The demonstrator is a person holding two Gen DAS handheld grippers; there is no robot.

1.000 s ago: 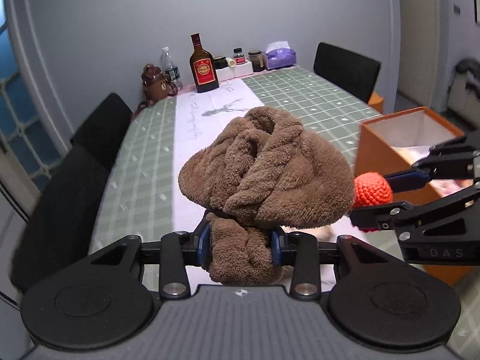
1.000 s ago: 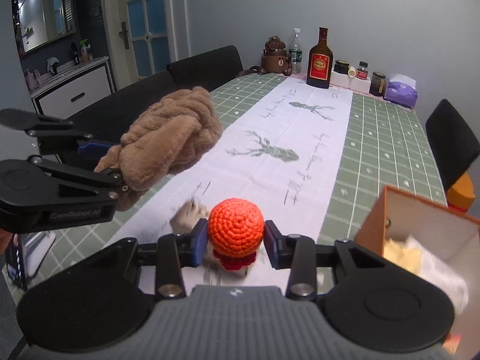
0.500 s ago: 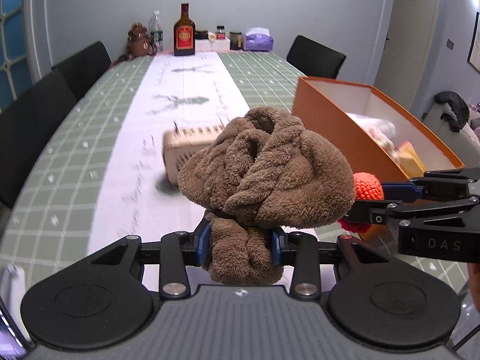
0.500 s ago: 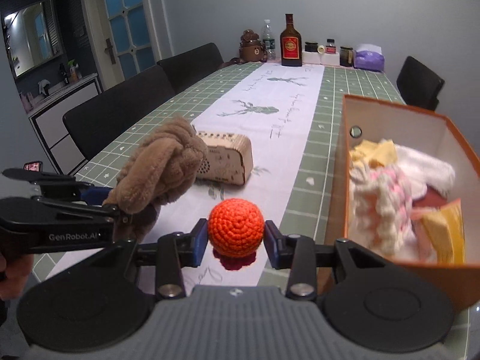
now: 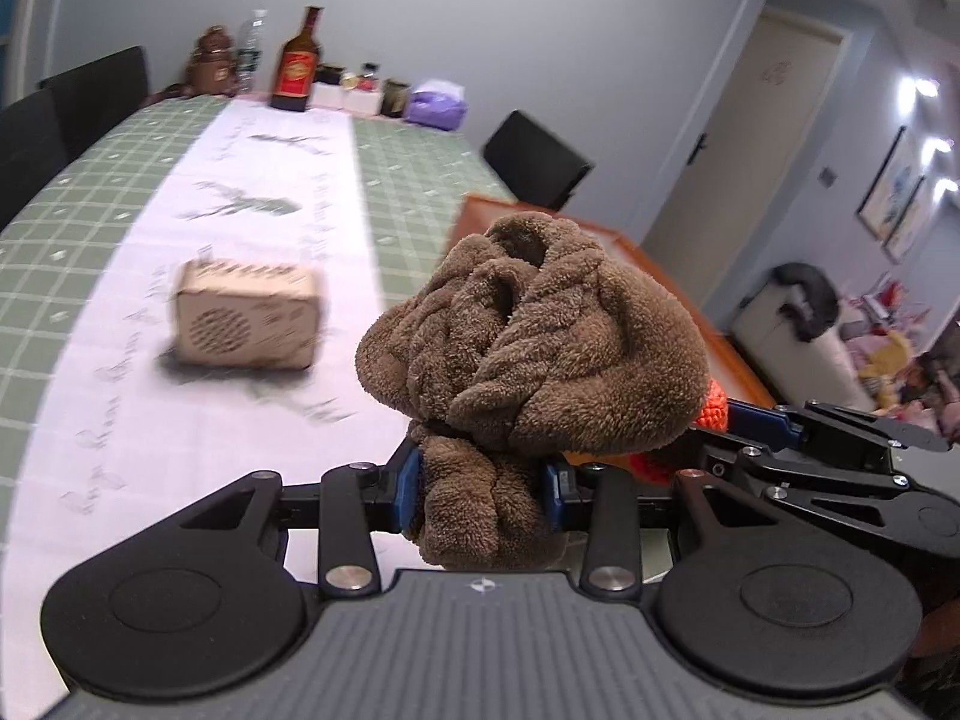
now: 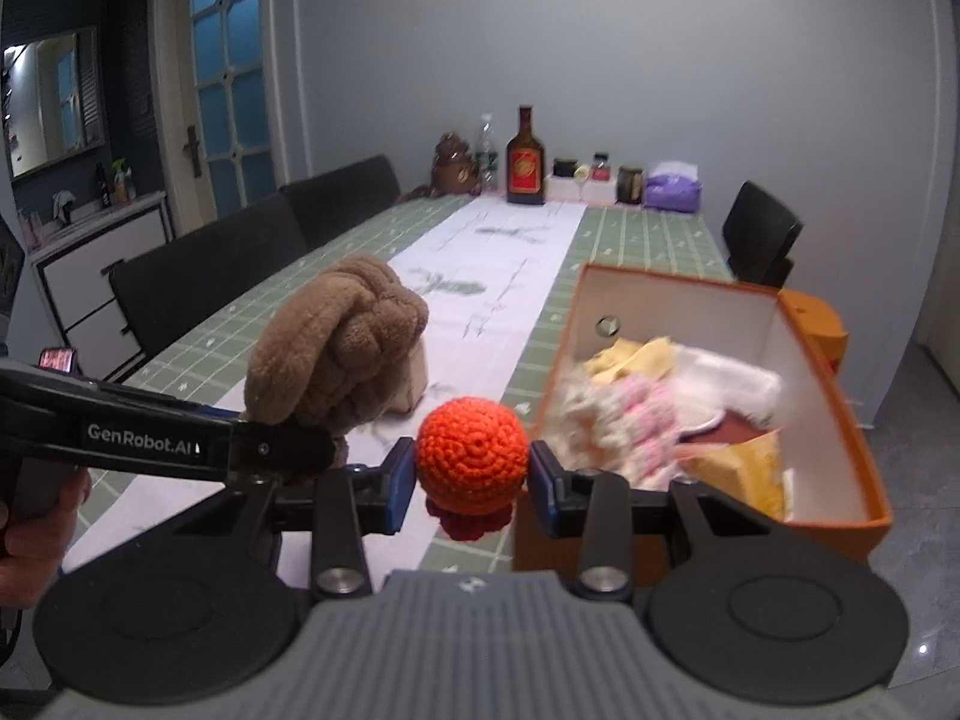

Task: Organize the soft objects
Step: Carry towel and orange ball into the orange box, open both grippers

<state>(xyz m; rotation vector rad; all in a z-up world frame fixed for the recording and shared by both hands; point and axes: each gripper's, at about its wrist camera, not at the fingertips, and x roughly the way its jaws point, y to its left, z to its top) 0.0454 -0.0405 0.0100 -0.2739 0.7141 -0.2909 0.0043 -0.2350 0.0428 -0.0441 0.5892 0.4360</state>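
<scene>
The left gripper (image 5: 483, 489) pinches the lower end of a bunched brown plush towel (image 5: 534, 348), whose bulk mushrooms above the blue pads, clear of the table (image 5: 72, 192); the right gripper (image 6: 471, 480) squeezes an orange crochet ball (image 6: 472, 453) with a dark red base, held just beside the left one and in front of the near left corner of the orange box (image 6: 840, 396); that box sits along the table's right edge, holding yellow, pink and white soft things; a small beige speaker (image 5: 246, 324) rests on the white runner (image 5: 198, 408); a brown bottle (image 6: 525, 159) stands at the far end.
</scene>
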